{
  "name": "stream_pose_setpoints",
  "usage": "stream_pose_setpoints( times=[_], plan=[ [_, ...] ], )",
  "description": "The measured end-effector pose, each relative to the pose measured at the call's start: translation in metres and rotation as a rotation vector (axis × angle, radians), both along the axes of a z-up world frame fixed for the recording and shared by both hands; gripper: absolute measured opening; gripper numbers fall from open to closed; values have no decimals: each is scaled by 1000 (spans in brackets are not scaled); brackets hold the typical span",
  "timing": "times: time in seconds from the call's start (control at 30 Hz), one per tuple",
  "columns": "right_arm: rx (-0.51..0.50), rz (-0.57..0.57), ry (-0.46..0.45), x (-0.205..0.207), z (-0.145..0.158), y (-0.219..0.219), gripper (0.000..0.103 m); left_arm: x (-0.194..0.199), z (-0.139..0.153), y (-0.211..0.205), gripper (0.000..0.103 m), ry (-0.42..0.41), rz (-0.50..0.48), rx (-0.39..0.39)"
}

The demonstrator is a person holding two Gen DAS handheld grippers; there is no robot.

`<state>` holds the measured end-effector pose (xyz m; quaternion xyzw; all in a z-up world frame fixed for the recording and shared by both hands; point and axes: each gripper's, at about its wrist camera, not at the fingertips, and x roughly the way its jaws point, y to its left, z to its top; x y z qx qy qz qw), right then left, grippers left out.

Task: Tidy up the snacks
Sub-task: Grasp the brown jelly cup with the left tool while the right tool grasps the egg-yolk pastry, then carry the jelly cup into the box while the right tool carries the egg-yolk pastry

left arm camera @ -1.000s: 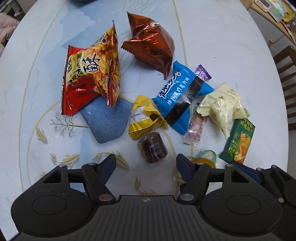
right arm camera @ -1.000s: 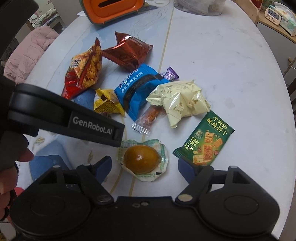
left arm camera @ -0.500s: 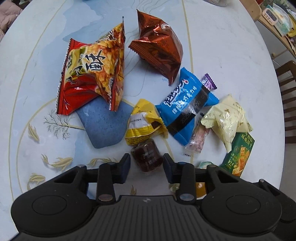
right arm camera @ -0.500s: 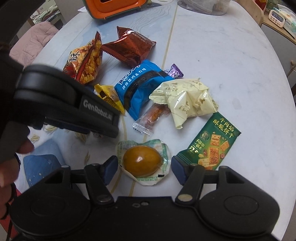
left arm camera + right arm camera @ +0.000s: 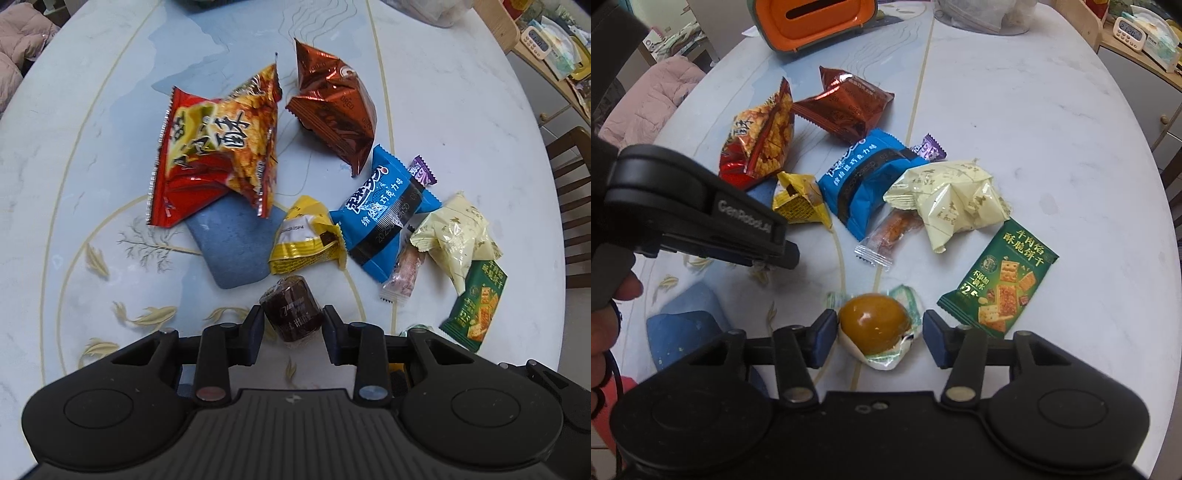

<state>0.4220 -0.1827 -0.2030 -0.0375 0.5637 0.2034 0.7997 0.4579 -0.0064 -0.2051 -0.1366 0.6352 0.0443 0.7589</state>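
Now the left gripper (image 5: pixel 292 325) has its fingers closed on a dark brown wrapped sweet (image 5: pixel 291 314), just above the worktop (image 5: pixel 461 122). Fingers of the right gripper (image 5: pixel 880 336) are closing around a wrapped egg (image 5: pixel 873 322) on the worktop, with the right one not touching yet. Behind the loose snacks stands an orange container (image 5: pixel 816 22); I cannot tell its contents.

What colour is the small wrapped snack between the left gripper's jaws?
Dark brown, in clear wrap: the small wrapped snack shows best in the left wrist view.
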Motion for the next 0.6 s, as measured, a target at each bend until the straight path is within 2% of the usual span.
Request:
stream_pose_setpoints(
  times=[0.03,0.1,0.17,0.27,0.33,0.37,0.43,0.53,0.57,0.6],
  plan=[
    [4,-1,0,-2,2,0,46,-3,3,2,33,-3,0,1],
    [20,-12,-11,-5,9,-3,25,-8,11,4,33,-11,1,-1],
    [44,-18,-4,-8,15,-7,12,-16,19,7,33,-19,-1,3],
    [37,-11,-11,-12,22,-8,13,-24,31,6,33,-32,-5,13],
    [35,-18,-3,-12,21,-8,17,-28,35,7,33,-39,-7,17],
    [34,-29,-1,-13,21,-9,25,-31,37,8,33,-43,-8,19],
    [32,-31,-3,-14,20,-6,30,-34,39,10,33,-47,-7,17],
    [32,-19,1,-16,18,-2,55,-40,40,13,33,-50,-4,14],
    [28,-9,-8,-17,18,0,70,-42,41,14,33,-50,-3,12],
    [24,0,-16,-17,17,3,75,-43,40,15,33,-50,-1,11]
  ],
)
